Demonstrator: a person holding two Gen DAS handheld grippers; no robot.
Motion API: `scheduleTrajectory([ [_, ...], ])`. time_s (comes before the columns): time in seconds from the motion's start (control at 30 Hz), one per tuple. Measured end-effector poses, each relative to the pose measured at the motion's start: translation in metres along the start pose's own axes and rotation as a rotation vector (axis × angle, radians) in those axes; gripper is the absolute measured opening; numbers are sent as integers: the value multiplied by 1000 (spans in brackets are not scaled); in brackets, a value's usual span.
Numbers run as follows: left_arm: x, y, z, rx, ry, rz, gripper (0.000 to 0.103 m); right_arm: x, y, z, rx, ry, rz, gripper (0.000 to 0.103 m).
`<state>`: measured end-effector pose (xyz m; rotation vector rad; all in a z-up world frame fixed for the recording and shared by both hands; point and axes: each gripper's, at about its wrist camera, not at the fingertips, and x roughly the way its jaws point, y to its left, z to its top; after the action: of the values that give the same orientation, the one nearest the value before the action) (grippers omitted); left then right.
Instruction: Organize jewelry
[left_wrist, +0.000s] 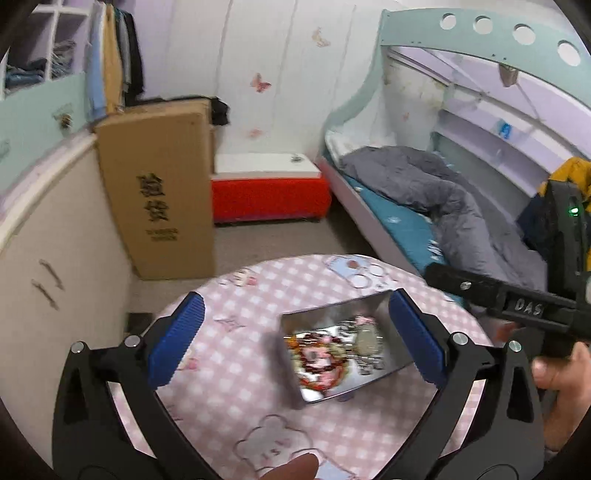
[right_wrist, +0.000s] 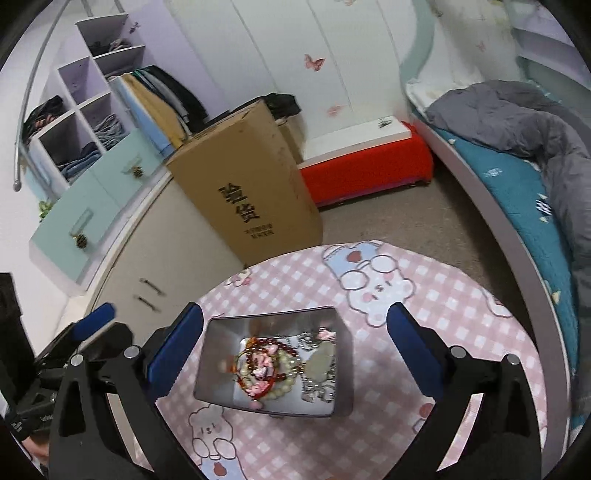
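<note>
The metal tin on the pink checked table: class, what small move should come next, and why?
Probably draw both claws back a little. The metal tin already holds the beads and chains, nothing lies loose on the table, and the left claw and right claw stand open and empty.

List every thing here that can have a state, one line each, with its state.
Silver metal tin: lidless, upright on the table, holding jewelry.
Red bead bracelet: lying inside the tin, tangled with other pieces.
Left gripper: open, empty.
Right gripper: open, empty.
Brown cardboard box: closed, leaning against the cabinet.
</note>
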<state>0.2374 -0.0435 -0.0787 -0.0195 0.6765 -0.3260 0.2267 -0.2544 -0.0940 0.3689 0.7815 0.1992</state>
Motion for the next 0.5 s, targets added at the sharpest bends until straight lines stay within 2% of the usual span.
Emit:
scheduleTrajectory([
  [0.2, -33, -1, -1, 50, -41, 100, 97, -32, 20, -3, -49, -72, -26, 95],
  [0.5, -127, -11, -12, 76, -231, 189, 97, -121, 68, -22, -193, -267, -129, 95],
])
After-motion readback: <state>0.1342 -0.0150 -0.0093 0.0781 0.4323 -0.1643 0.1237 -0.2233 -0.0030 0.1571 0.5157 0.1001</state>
